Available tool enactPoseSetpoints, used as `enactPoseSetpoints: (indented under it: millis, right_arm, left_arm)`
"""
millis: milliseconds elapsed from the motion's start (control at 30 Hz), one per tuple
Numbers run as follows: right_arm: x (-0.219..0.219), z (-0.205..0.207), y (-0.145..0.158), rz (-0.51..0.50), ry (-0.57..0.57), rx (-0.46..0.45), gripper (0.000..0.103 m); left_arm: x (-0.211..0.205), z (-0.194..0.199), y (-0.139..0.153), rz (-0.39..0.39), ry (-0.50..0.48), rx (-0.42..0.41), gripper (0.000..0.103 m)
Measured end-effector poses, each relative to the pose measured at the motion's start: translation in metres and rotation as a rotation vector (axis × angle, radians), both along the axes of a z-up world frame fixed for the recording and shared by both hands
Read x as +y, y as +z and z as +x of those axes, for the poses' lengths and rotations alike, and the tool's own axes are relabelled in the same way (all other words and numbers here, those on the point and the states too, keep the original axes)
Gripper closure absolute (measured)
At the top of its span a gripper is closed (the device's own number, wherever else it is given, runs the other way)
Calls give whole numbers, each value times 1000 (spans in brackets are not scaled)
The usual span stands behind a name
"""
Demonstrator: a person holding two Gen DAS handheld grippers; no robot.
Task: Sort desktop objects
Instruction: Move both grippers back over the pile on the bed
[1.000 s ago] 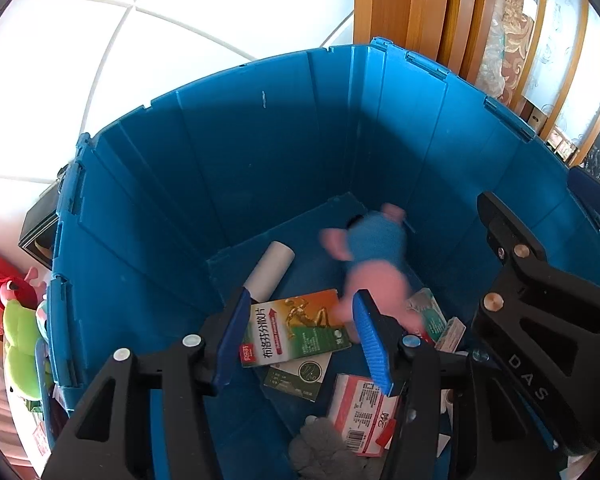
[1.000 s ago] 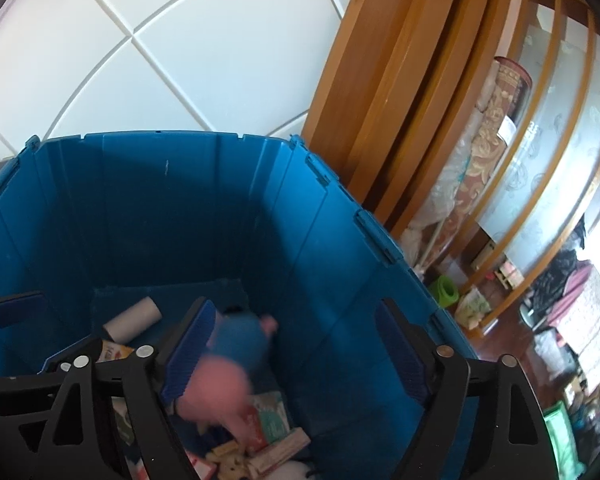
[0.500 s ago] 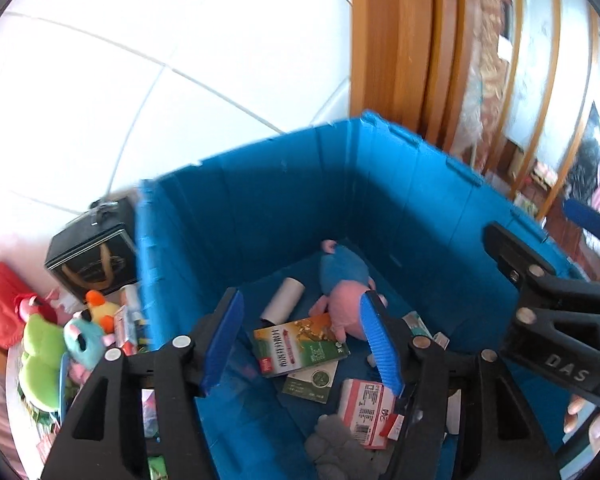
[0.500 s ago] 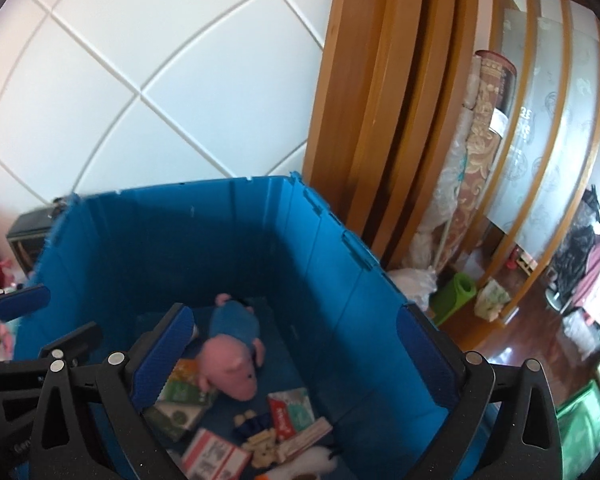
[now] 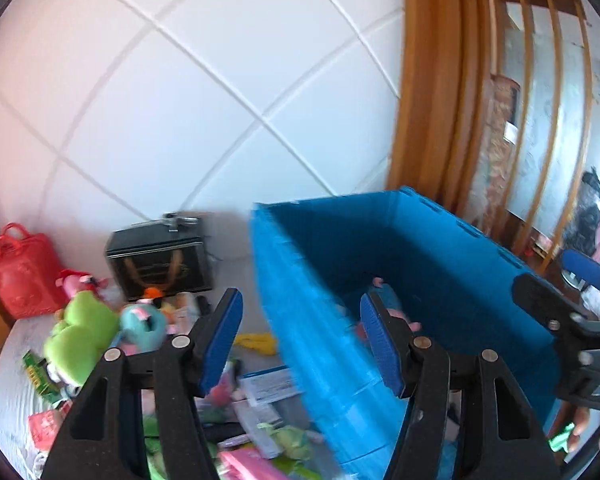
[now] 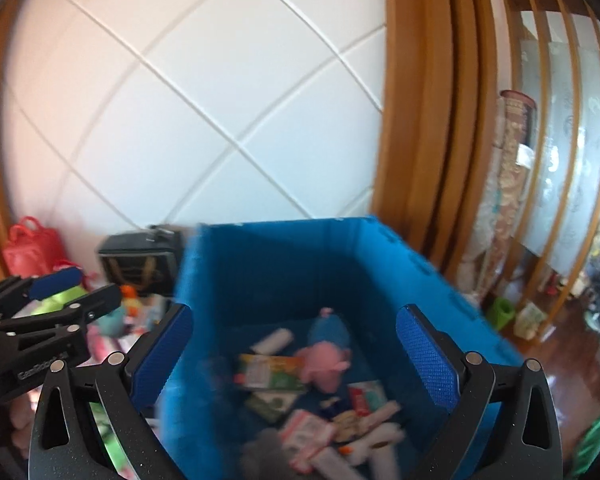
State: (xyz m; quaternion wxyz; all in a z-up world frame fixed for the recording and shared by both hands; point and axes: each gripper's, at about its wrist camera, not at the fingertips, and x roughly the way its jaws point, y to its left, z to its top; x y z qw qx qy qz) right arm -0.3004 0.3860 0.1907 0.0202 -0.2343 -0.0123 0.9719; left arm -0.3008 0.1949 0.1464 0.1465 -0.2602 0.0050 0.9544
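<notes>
A tall blue bin [image 6: 284, 280] [image 5: 420, 248] stands by the white wall. On its floor lie a pink and blue plush pig [image 6: 328, 354], a green medicine box [image 6: 270, 372], a white roll [image 6: 272, 340] and several small packets. My right gripper [image 6: 294, 358] hangs wide open above the bin with nothing between its fingers. My left gripper [image 5: 302, 340] is open and holds nothing; it hovers over the bin's left wall. Left of the bin, a grey table [image 5: 8, 392] carries a green plush toy [image 5: 82, 328], a teal plush [image 5: 144, 322] and several boxes.
A black case [image 5: 160, 258] and a red bag [image 5: 20, 276] stand at the back of the table against the white padded wall. A wooden door frame [image 6: 420, 120] rises right of the bin, with floor clutter beyond it. A person's fingertips [image 5: 580, 436] show low on the right.
The pig has dropped from mid-air to the bin's floor. Both grippers have risen and pulled back, the left one swinging left so the cluttered table shows. The right jaws spread wider.
</notes>
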Motion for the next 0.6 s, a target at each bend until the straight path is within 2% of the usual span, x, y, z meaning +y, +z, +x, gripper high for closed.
enactPoseSetpoints:
  millis: [67, 167, 300, 400, 600]
  right_arm:
    - [-20, 13, -2, -15, 39, 24, 0]
    - [-55, 29, -9, -17, 96, 51, 0]
    - [-105, 37, -31, -5, 187, 41, 0]
    - [-140, 36, -55, -5, 261, -6, 0]
    - [-196, 27, -116, -39, 387, -165, 0]
  left_arm:
    - [-29, 10, -6, -1, 32, 14, 43]
    - [-73, 20, -21, -5, 60, -7, 43]
    - [-129, 30, -48, -58, 162, -37, 43]
    - [-176, 37, -74, -77, 245, -96, 43]
    - [-266, 61, -141, -97, 397, -212, 43]
